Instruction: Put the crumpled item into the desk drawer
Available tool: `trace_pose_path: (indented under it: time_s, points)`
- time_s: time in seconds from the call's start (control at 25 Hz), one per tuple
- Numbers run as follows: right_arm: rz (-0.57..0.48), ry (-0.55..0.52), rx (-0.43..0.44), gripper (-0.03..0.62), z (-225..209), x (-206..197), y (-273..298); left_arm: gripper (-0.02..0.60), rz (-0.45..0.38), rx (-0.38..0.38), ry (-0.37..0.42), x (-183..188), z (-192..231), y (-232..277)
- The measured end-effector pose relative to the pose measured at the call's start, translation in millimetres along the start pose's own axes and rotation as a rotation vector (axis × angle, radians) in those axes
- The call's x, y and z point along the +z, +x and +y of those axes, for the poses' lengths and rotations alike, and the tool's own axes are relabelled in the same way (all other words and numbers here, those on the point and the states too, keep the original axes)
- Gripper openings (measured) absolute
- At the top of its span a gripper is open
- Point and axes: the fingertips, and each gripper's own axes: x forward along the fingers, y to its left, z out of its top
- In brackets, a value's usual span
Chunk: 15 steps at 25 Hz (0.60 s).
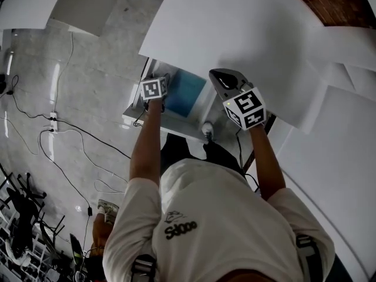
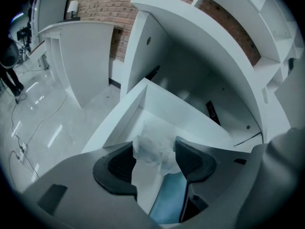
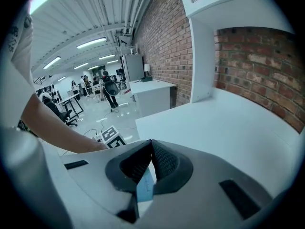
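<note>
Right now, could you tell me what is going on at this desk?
A person works with a gripper in each hand. The left gripper hangs over the open desk drawer with its jaws apart. The crumpled white paper sits loose between them, above something blue in the drawer. The right gripper is shut and empty, raised over the desk top.

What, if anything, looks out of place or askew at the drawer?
Nothing stands out. The crumpled paper sits between the left gripper's open jaws, over the open drawer. A blue sheet lies flat inside.
</note>
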Motion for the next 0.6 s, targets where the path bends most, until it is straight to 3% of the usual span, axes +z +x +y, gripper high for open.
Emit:
trace_pose_path:
  time_s: [0.32,0.48,0.6]
  points:
    - [-0.076,-0.020,-0.006,-0.004,2,14,-29,0.259,-0.082,0.080,-0.014,4,6,-58]
    - [-0.125,-0.044,0.013,-0.005,6,24,-51,0.184,-0.171,0.130,-0.011,15,6,-99]
    - [-0.166,-0.069,0.019,-0.005,8,33,-68,0.090,-0.263,0.148,0.002,31,0,-135]
